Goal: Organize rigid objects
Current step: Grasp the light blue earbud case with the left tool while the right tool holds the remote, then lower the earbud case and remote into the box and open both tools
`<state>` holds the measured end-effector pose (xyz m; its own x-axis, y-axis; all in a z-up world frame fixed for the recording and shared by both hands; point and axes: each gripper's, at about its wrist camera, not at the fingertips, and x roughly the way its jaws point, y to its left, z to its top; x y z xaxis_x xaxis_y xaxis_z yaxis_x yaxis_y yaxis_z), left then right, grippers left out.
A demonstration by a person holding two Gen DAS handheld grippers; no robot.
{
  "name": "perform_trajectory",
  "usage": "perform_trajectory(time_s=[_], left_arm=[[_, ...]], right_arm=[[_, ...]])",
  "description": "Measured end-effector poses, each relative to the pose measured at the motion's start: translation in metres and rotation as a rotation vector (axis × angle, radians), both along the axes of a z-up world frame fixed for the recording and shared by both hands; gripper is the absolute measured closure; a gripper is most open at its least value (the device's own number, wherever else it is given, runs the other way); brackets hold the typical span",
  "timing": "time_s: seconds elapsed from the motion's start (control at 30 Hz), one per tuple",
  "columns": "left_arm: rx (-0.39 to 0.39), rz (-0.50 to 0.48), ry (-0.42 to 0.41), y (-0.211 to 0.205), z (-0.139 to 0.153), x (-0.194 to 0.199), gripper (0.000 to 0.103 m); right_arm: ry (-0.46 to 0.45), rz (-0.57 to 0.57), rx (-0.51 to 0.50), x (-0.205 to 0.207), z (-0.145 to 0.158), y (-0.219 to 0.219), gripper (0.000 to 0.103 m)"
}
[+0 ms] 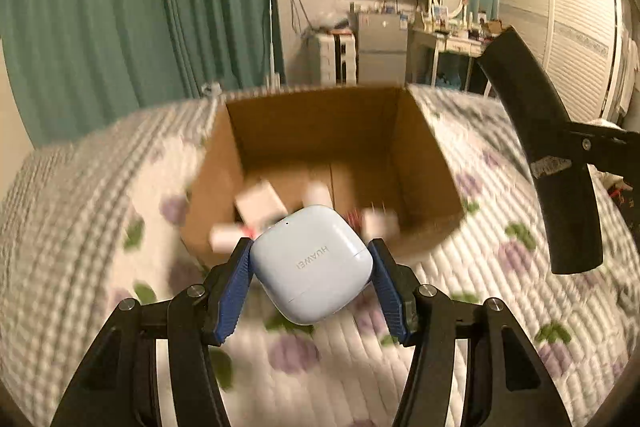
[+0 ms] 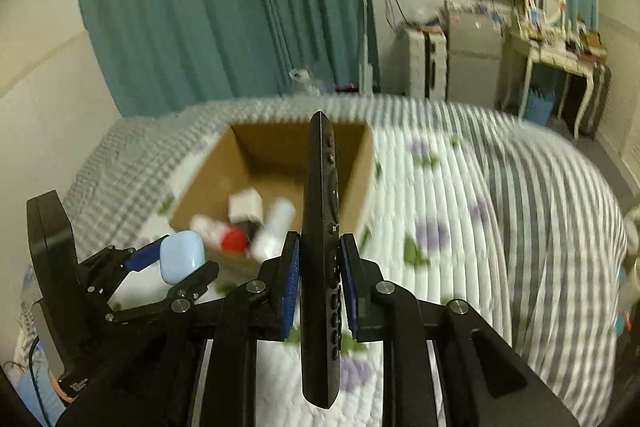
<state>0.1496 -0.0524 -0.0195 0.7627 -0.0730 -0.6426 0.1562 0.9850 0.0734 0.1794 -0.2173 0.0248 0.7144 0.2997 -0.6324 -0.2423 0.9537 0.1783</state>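
The bed [image 1: 460, 307] fills most of both views; it is covered with a white quilted blanket printed with purple flowers and green leaves. On the bed stands an open cardboard box [image 1: 420, 163], its flaps out of sight and its inside walls bare. At the bottom of the box lie several small things, blurred: a white cube-like item [image 2: 245, 205], a white bottle [image 2: 274, 229] and a tube with a red cap [image 2: 233, 240].

The right gripper [image 2: 319, 259] holds a long black remote control [image 2: 320, 247]. Its blue fingers [image 2: 291, 279] pinch the remote on both flat sides, so the remote stands on its edge and points forward toward the box. In the left wrist view the same remote appears at the right edge, above the blanket.

The left gripper [image 1: 311, 267] holds a pale blue earbud case [image 1: 310, 263] with the word HUAWEI on it. The fingers [image 1: 234, 291] press it from left and right. The case hangs above the blanket, just before the near wall of the box.
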Motion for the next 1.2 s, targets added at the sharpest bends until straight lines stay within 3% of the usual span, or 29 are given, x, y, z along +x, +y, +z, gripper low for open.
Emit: perform_trajectory(time_s=[0.13, 0.27, 0.37, 0.53, 0.8, 0.87, 0.93, 1.07, 1.2], left_arm=[[0.004, 0.013, -0.038, 0.007, 0.028, 0.033, 0.044], [0.024, 0.023, -0.065, 0.013, 0.039, 0.071, 0.044], [0.043, 0.025, -0.045, 0.013, 0.029, 0.098, 0.044], [0.073, 0.019, 0.017, 0.012, -0.015, 0.133, 0.044], [0.051, 0.047, 0.036, 0.015, -0.037, 0.144, 0.042], [0.064, 0.071, -0.003, 0.016, -0.030, 0.140, 0.039], [0.040, 0.068, -0.022, 0.020, -0.022, 0.134, 0.024], [0.021, 0.076, -0.084, 0.030, -0.004, 0.121, 0.024], [0.009, 0.088, -0.089, 0.043, 0.003, 0.115, 0.024]], right_arm=[[-0.034, 0.023, 0.010, 0.025, 0.028, 0.020, 0.084], [-0.027, 0.039, -0.004, 0.057, 0.028, 0.038, 0.084], [0.013, 0.046, -0.010, 0.087, 0.008, 0.050, 0.085], [0.068, 0.060, -0.020, 0.110, -0.030, 0.054, 0.085], [0.086, 0.073, -0.045, 0.123, -0.063, 0.053, 0.085], [0.078, 0.073, -0.046, 0.122, -0.062, 0.053, 0.085], [0.069, 0.066, -0.058, 0.122, -0.061, 0.054, 0.085], [0.073, 0.061, -0.068, 0.121, -0.059, 0.059, 0.084], [0.091, 0.056, -0.096, 0.127, -0.065, 0.067, 0.084]])
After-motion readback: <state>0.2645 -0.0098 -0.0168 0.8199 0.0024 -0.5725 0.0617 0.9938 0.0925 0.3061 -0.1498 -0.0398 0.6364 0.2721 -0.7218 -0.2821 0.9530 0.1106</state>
